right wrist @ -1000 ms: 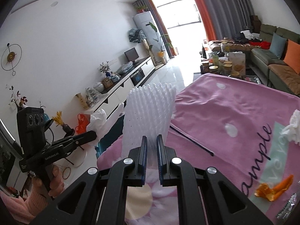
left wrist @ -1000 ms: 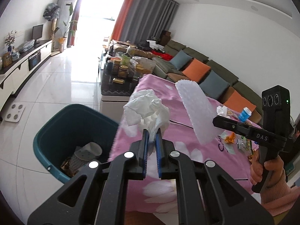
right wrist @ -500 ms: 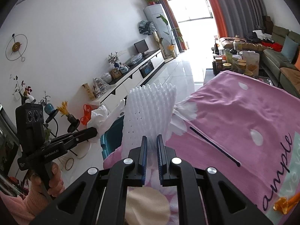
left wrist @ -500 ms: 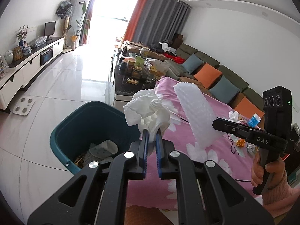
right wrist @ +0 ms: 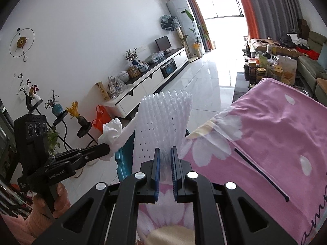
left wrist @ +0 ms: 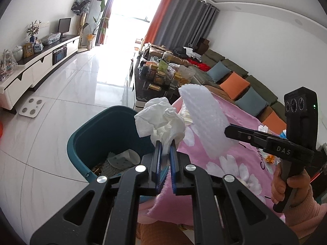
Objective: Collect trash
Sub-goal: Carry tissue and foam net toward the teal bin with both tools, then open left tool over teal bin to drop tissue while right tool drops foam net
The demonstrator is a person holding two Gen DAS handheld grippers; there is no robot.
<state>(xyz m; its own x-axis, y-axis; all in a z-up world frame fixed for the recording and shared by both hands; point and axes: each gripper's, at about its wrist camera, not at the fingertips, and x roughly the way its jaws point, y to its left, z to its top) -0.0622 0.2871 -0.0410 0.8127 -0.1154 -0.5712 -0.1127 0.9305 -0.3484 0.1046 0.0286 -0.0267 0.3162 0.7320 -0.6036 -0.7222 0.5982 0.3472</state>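
Note:
My left gripper [left wrist: 165, 149] is shut on a crumpled white tissue [left wrist: 161, 120] and holds it over the near right rim of a teal trash bin [left wrist: 106, 130]. The bin holds some trash, including a white cup-like piece [left wrist: 124, 159]. My right gripper [right wrist: 165, 155] is shut on a white foam net sleeve [right wrist: 163, 122], held upright beside the table's left edge. In the left wrist view the sleeve [left wrist: 204, 120] and right gripper [left wrist: 226, 131] hang just right of the tissue. In the right wrist view the tissue [right wrist: 112, 130] sits left of the sleeve, with the bin's rim [right wrist: 122, 163] below.
A table with a pink flowered cloth [left wrist: 224, 163] stands right of the bin, with small wrappers [left wrist: 269, 159] at its far side. A cluttered coffee table [left wrist: 161, 77] and sofa [left wrist: 245, 85] lie behind. A TV cabinet [left wrist: 40, 65] lines the left wall. A scale [left wrist: 32, 108] lies on the tiled floor.
Both grippers have moved left off the table toward the bin, carrying the tissue and foam sleeve. The bin now sits closer beneath the left gripper.

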